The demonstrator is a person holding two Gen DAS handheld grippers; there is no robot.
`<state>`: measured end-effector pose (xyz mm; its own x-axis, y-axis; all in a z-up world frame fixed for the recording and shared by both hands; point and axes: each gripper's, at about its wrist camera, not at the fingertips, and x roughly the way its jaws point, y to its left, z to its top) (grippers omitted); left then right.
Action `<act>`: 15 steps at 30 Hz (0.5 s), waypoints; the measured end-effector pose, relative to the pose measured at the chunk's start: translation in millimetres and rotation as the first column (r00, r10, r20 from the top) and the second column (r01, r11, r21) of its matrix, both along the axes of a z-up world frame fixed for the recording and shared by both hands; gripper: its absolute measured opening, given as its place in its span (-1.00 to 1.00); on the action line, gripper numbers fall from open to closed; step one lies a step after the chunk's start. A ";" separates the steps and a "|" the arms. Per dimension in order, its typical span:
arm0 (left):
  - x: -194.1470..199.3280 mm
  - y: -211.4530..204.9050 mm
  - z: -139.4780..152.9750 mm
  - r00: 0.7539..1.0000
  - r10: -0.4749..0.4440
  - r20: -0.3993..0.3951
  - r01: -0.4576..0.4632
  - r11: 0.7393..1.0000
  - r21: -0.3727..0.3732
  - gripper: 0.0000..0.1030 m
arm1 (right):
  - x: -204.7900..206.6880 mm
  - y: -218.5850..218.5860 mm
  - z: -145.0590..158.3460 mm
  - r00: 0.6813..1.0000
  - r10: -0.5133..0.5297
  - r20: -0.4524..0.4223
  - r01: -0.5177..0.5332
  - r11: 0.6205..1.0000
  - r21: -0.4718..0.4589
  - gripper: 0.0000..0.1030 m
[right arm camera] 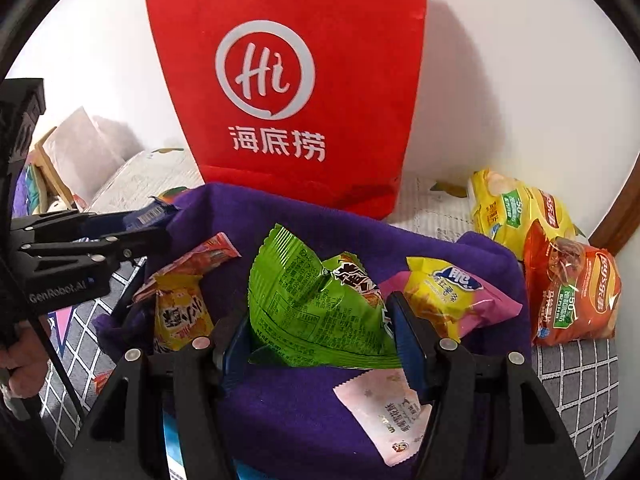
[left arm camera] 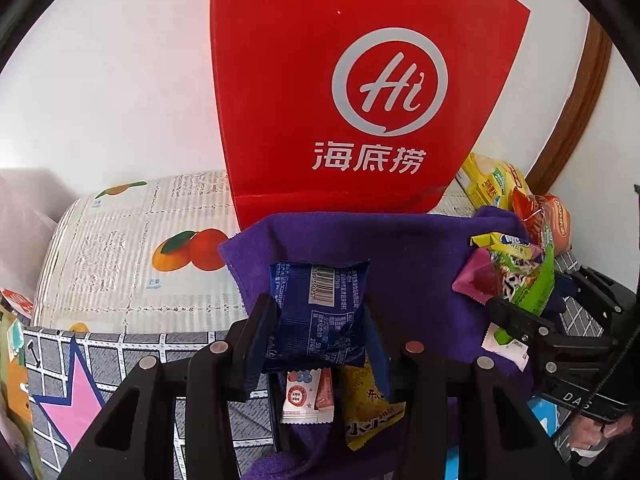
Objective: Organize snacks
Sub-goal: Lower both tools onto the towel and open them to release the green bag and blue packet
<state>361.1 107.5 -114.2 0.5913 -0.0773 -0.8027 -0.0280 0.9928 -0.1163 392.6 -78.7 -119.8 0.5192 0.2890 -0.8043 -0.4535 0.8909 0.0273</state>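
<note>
Since both tongs carry a snack at once, each packet sits lifted clear of the purple cloth (right arm camera: 304, 400) rather than lying in the pile. Left tongs (left arm camera: 320, 332) pinch the dark blue packet (left arm camera: 320, 308) by its sides, barcode up. Right tongs (right arm camera: 320, 344) pinch the green packet (right arm camera: 312, 304), crumpled between the pads. The red paper bag (right arm camera: 288, 80) stands upright just behind the cloth, probably the destination. Loose packets remain on the cloth; two crisp bags (right arm camera: 552, 264) lie apart on the worktop (right arm camera: 576, 376).
</note>
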 end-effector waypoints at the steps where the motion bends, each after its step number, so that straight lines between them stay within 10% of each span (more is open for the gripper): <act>1: 0.3 0.5 0.1 1.000 0.000 -0.001 0.000 1.000 -0.008 -0.19 | 0.9 -0.5 -0.9 1.000 0.001 -0.007 -0.001 1.000 -0.001 0.22; 15: -0.8 -6.9 4.1 1.000 -0.022 0.012 0.022 0.999 -0.026 -0.19 | 2.4 11.7 -24.3 0.996 0.041 -0.083 -0.046 0.997 -0.062 0.22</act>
